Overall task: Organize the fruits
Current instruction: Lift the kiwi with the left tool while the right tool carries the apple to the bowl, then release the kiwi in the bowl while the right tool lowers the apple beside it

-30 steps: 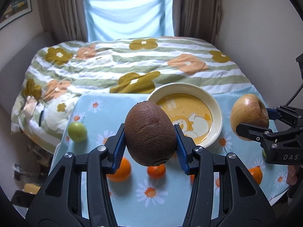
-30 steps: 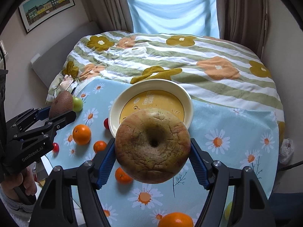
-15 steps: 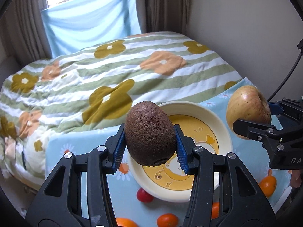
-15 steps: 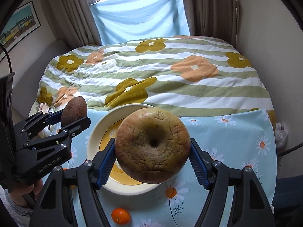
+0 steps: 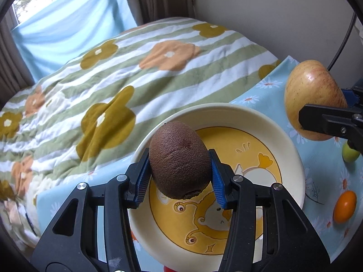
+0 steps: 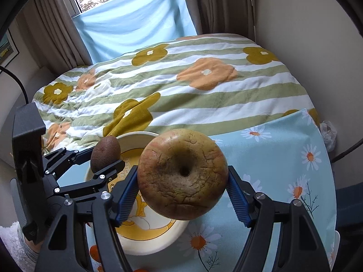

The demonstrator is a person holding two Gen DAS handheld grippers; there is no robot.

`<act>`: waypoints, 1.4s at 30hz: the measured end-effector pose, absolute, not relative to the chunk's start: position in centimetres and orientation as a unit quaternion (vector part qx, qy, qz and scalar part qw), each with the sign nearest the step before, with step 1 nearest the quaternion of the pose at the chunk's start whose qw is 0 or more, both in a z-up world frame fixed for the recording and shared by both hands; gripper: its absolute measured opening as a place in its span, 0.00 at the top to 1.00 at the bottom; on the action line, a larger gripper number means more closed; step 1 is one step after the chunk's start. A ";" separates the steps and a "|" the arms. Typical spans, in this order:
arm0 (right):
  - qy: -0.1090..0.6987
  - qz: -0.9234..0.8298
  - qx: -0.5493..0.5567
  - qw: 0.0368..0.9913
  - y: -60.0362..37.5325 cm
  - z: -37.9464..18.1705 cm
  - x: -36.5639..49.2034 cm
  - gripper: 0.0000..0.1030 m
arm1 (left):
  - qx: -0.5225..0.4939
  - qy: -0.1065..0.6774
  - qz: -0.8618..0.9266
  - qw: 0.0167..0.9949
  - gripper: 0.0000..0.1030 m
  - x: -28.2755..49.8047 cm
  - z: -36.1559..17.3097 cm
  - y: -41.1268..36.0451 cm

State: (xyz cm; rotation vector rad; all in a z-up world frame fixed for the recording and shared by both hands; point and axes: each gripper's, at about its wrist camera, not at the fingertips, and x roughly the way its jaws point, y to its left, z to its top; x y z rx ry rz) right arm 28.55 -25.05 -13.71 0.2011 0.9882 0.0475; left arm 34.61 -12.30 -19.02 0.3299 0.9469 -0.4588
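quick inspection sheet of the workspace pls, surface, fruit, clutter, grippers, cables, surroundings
surface: table under a light blue daisy tablecloth, set against a bed.
job's things: kiwi and apple both held in the air; cream and yellow plate has no fruit in it; a small orange fruit and a small green fruit lie loose on the cloth.
clutter: nothing seen.
grippers: left gripper shut on the kiwi above the plate; right gripper shut on the apple near the plate's edge.
cables: black cable runs along the wall.
surroundings: striped flower quilt, curtains, window.
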 end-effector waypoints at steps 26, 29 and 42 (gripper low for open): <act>0.477 0.028 0.086 0.874 -25.5 -13.0 28.3 0.33 | 0.134 0.436 -0.193 0.869 0.00 32.0 -15.6 -9.2; 0.479 0.049 0.066 0.874 -24.7 -13.1 29.0 0.33 | 0.119 0.440 -0.175 0.873 0.00 31.1 -14.9 -7.6; 0.501 0.132 -0.006 0.856 -20.4 -17.1 31.9 0.33 | 0.074 0.456 -0.103 0.881 0.00 29.2 -14.1 -1.9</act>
